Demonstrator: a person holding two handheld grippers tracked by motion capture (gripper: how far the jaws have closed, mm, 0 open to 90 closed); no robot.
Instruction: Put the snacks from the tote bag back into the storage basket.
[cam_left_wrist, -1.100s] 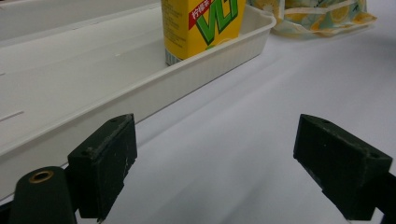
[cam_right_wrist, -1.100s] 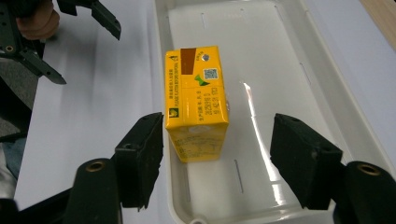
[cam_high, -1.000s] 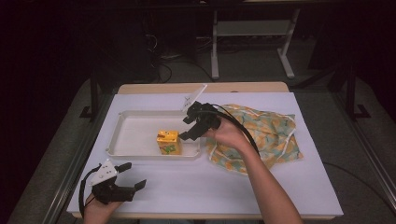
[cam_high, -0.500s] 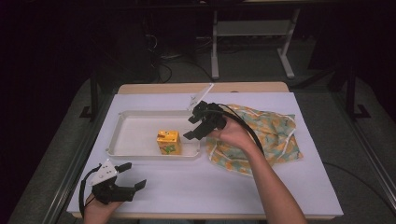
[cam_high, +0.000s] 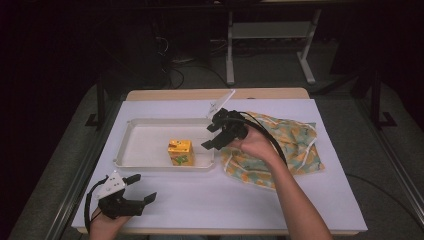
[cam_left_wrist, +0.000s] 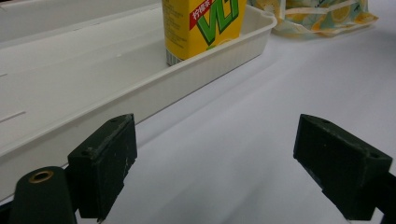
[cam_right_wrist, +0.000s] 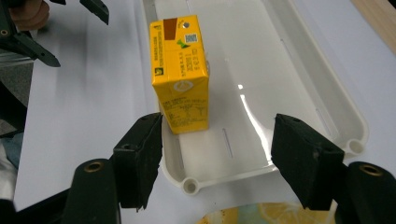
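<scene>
Hovering at the white tray's 3 o'clock end, right gripper, jaws apart | upright lemon-tea carton at its 8 o'clock, nearer than left gripper, jaws also apart

"VLT" on yellow carton (green letters)

Looks like lab or recording setup: white-covered worktop under bright light, dark surroundings, grey carpet floor, loose cables and white metal stand frame beyond far edge.
</scene>
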